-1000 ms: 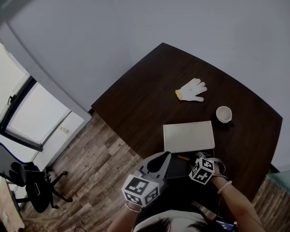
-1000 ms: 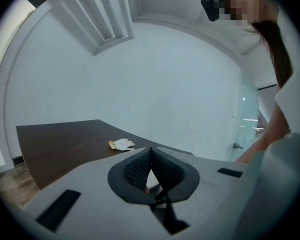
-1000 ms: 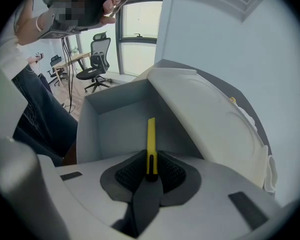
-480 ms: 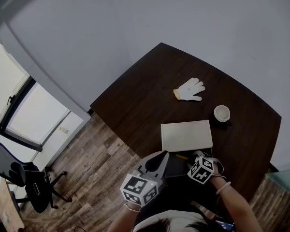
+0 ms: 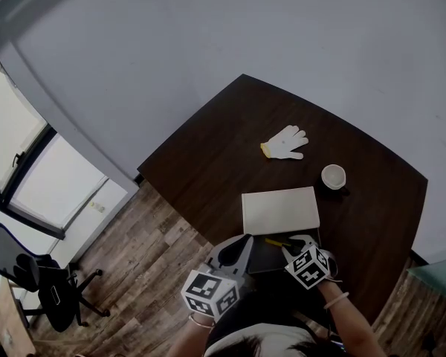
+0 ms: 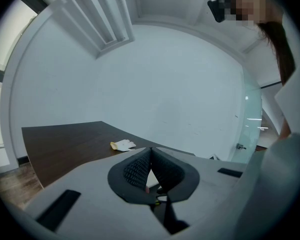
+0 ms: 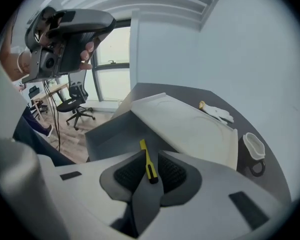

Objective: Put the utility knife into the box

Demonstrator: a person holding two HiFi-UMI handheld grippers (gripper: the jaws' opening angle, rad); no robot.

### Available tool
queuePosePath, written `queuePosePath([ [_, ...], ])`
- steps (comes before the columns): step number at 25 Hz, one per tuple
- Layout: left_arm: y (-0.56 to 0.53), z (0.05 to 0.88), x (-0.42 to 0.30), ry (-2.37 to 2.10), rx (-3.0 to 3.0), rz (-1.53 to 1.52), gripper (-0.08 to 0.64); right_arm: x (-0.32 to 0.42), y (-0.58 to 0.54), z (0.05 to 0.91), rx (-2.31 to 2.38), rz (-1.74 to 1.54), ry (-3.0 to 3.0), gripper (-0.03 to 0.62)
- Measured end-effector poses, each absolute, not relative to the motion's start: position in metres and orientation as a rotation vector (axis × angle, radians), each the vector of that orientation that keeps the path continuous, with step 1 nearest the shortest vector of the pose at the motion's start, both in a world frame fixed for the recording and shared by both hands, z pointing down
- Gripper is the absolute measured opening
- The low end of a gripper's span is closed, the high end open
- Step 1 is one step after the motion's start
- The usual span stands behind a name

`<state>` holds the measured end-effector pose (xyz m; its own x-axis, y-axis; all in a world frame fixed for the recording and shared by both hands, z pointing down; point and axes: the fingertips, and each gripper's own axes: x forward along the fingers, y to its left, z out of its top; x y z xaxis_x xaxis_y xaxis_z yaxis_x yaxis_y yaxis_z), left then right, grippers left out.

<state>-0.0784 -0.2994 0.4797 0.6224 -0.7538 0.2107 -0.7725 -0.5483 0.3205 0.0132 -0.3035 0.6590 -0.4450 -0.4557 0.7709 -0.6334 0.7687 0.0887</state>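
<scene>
A yellow utility knife [image 7: 149, 167] is clamped between the jaws of my right gripper [image 7: 151, 160], its tip pointing out over the open box [image 7: 108, 130]. In the head view the knife [image 5: 276, 242] shows as a short yellow streak just above the box's dark inside [image 5: 266, 259]. The box's white lid [image 5: 280, 210] lies folded back flat on the table. My left gripper [image 5: 243, 244] sits at the box's left side. Its pads [image 6: 140, 167] meet at the tip, and nothing shows between them.
A dark wooden table [image 5: 208, 162] carries a white work glove [image 5: 284, 142] at the far side and a white cup [image 5: 332, 176] right of the lid. Wooden floor, an office chair [image 5: 41, 281] and windows lie to the left. The table's near edge runs under my grippers.
The head view has drifted slightly, so the table sits a little further left in the frame. Both grippers stay at the box, the right one still holding the knife.
</scene>
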Motion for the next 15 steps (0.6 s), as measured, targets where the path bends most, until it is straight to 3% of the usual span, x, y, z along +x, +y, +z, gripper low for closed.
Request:
queuePosePath([
  [15,-0.271,0.455,-0.065,-1.248,2.526,0.053,0.017,0.025,-0.286,0.582,1.116,0.303,-2.291,0.054],
])
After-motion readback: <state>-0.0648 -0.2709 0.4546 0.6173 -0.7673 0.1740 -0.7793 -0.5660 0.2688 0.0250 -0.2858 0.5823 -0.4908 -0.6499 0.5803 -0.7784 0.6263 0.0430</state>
